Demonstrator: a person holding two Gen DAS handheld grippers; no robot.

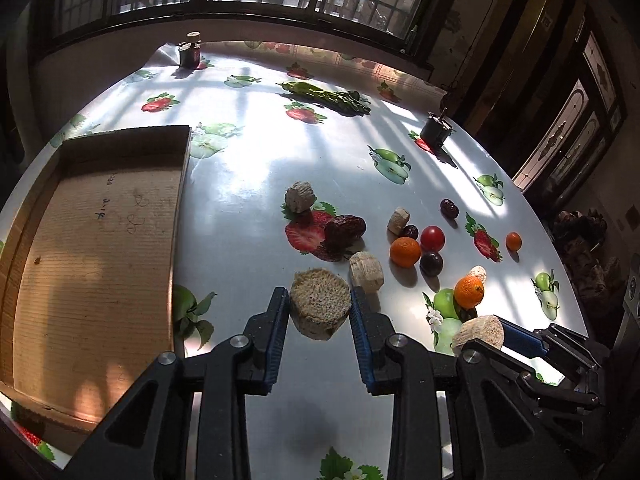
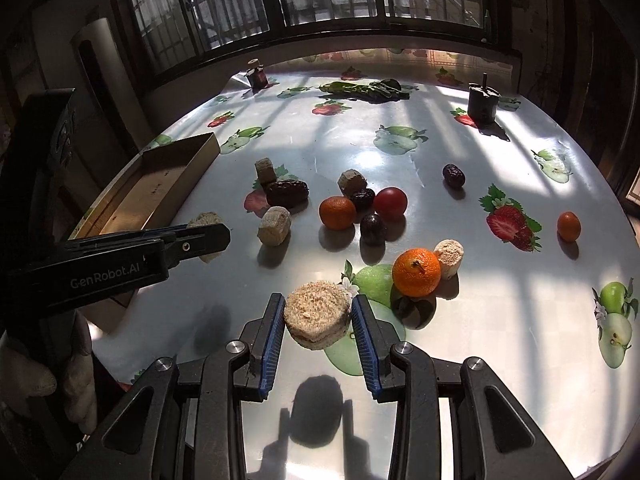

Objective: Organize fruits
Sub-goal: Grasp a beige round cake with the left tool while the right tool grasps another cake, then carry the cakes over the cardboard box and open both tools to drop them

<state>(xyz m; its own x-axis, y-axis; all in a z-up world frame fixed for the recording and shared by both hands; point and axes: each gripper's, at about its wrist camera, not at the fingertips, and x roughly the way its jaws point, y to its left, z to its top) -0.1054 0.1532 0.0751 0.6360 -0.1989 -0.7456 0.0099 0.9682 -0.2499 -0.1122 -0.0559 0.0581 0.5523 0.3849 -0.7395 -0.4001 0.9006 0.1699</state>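
My left gripper (image 1: pixel 320 304) is shut on a round tan corn-cob chunk (image 1: pixel 319 307), held just above the table; it also shows in the right wrist view (image 2: pixel 206 220). My right gripper (image 2: pixel 318 312) is shut on another tan chunk (image 2: pixel 317 314), which also shows in the left wrist view (image 1: pixel 478 332). On the table lie oranges (image 2: pixel 416 272) (image 2: pixel 337 212), a small orange (image 2: pixel 568 226), a red tomato (image 2: pixel 391 202), dark plums (image 2: pixel 373 228), dates (image 2: pixel 287 193) (image 2: pixel 453 175) and more tan chunks (image 2: pixel 274 225). An open cardboard box (image 1: pixel 100 264) sits at the left.
The round table (image 2: pixel 500 320) has a fruit-print cover. Green leafy vegetables (image 2: pixel 366 90), a small dark jar (image 2: pixel 257 76) and a dark metal can (image 2: pixel 482 104) stand toward the far edge, under a barred window. My gloved hand (image 2: pixel 60 376) is at lower left.
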